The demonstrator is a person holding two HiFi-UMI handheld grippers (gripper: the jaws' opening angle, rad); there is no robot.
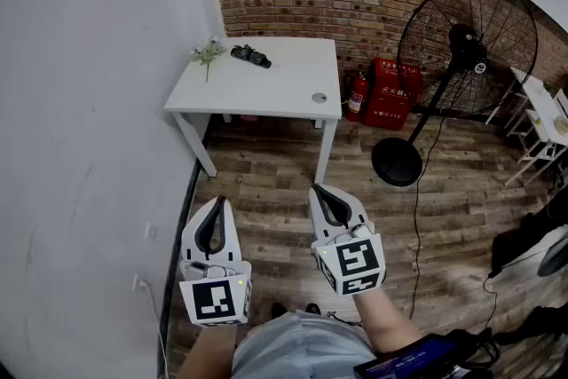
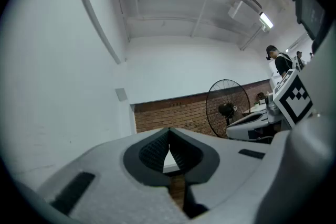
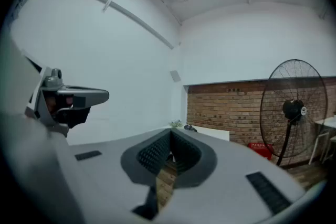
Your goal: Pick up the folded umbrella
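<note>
The folded black umbrella (image 1: pixel 251 57) lies near the back edge of a white table (image 1: pixel 284 89) against the brick wall; in the right gripper view the umbrella (image 3: pixel 190 128) shows small, just over the jaw tips. Both grippers hover level over the wooden floor, well short of the table. My left gripper (image 1: pixel 217 201) is shut and holds nothing, its tips meeting in its own view (image 2: pixel 169 131). My right gripper (image 1: pixel 320 188) is shut and empty too (image 3: pixel 170 132).
A small green plant (image 1: pixel 209 54) stands at the table's back left corner. A big black floor fan (image 1: pixel 461 49) stands to the right, with a red fire-extinguisher box (image 1: pixel 396 93) beside it. A white wall (image 1: pixel 89 146) runs along the left.
</note>
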